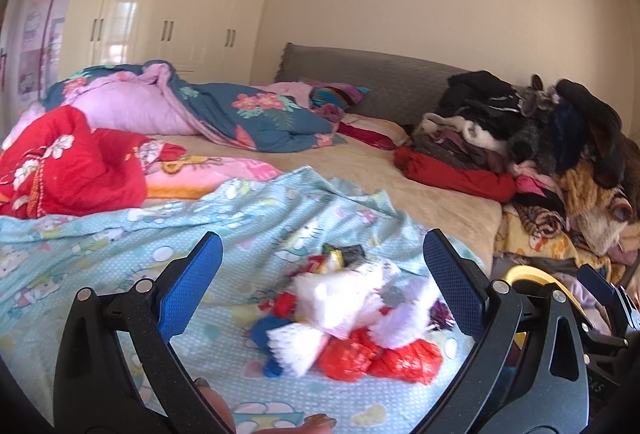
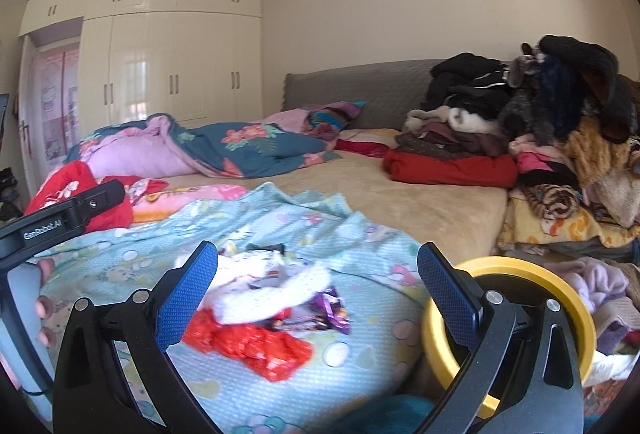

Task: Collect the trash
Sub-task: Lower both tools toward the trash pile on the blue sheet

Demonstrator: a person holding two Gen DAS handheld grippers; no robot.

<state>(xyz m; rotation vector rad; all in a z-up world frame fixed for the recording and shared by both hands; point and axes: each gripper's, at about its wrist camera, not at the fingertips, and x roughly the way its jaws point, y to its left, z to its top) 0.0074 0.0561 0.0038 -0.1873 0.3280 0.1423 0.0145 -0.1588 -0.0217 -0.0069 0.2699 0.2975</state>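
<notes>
A pile of trash [image 1: 348, 314] lies on a light blue cartoon blanket [image 1: 120, 246] on the bed: white tissue, crumpled red plastic, dark and purple wrappers. My left gripper [image 1: 322, 246] is open, its blue pads wide apart on either side of the pile and just short of it. In the right wrist view the same trash [image 2: 264, 306] sits low and left of centre. My right gripper [image 2: 316, 254] is open too, with nothing between its pads. A yellow-rimmed bin [image 2: 576, 298] stands by the bed's edge, behind the right finger.
A heap of folded and loose clothes [image 2: 520, 121] fills the bed's right side. Crumpled quilts [image 1: 224, 109] and a red blanket [image 1: 68, 161] lie at the left. Bare beige sheet [image 2: 400, 193] lies beyond the pile. A hand [image 2: 44, 306] holds the left tool.
</notes>
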